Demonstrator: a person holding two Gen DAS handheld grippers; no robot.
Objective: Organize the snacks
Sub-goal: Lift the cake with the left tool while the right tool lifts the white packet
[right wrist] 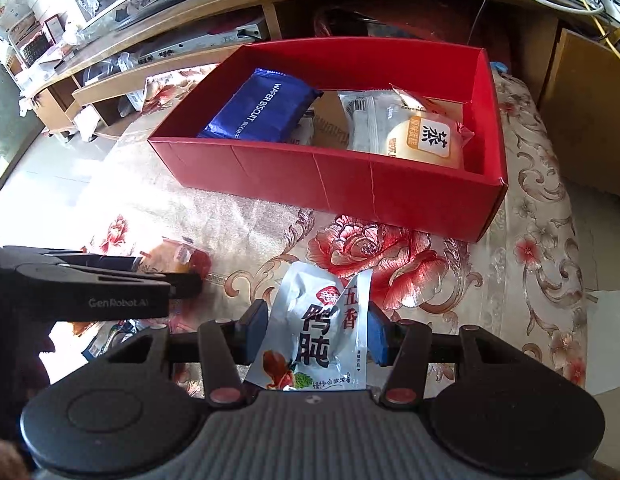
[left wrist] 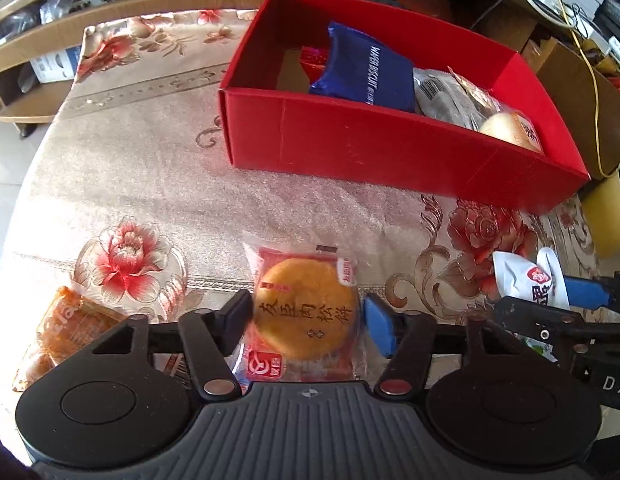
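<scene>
A red box (left wrist: 390, 152) stands on the floral tablecloth, also in the right wrist view (right wrist: 350, 192). It holds a blue wafer biscuit pack (left wrist: 366, 68), a clear-wrapped pale bun (right wrist: 426, 140) and other packets. My left gripper (left wrist: 308, 316) is closed around a red-wrapped round meat floss cake (left wrist: 306, 312), with a pad at each side. My right gripper (right wrist: 316, 332) is shut on a silver duck gizzard pouch (right wrist: 318, 328), which also shows at the right in the left wrist view (left wrist: 526, 280).
An orange-wrapped snack (left wrist: 66, 320) lies on the cloth left of my left gripper. A wooden TV stand with electronics and cables (right wrist: 190, 48) runs behind the table. A yellow cable (left wrist: 590, 80) hangs at the right. The table edge (left wrist: 38, 152) curves at left.
</scene>
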